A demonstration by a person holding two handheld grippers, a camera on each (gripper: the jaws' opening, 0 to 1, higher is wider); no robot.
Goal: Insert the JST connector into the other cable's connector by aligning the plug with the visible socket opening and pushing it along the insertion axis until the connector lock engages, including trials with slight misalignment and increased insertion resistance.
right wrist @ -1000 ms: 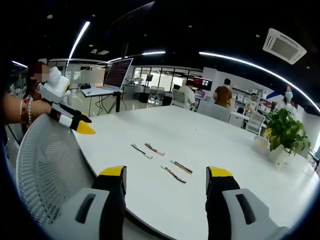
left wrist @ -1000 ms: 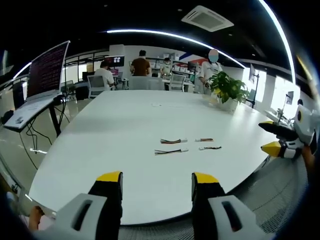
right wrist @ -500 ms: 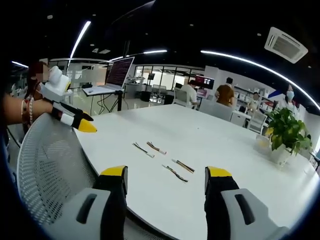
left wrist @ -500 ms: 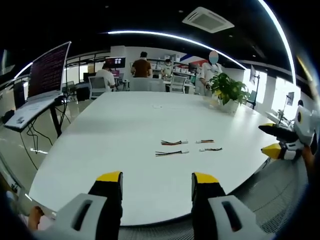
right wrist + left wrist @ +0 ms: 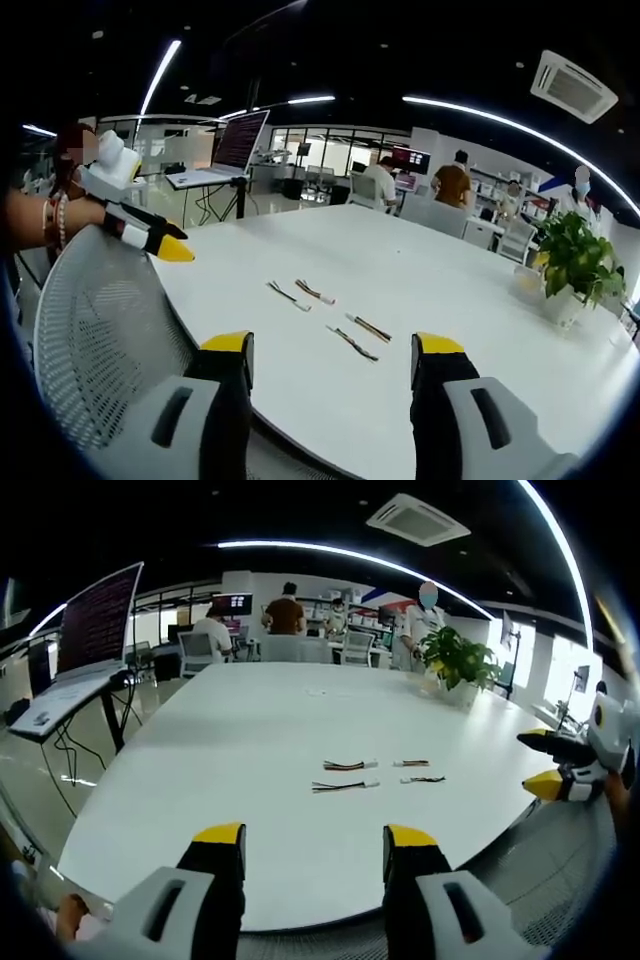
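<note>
Four short cables (image 5: 378, 773) lying flat on white table (image 5: 250, 730), end-to-end pairs, both jaws wide apart, empty

Grey grippers, black jaws, yellow tips, beaded bracelet (image 5: 52, 222)

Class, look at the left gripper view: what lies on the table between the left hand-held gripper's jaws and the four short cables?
Nothing: that stretch of white table is bare between the left hand-held gripper and the cables.

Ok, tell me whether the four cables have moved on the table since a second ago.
No. The cables keep their spacing from the table edge and potted plant; any slight shift is camera motion.
</note>
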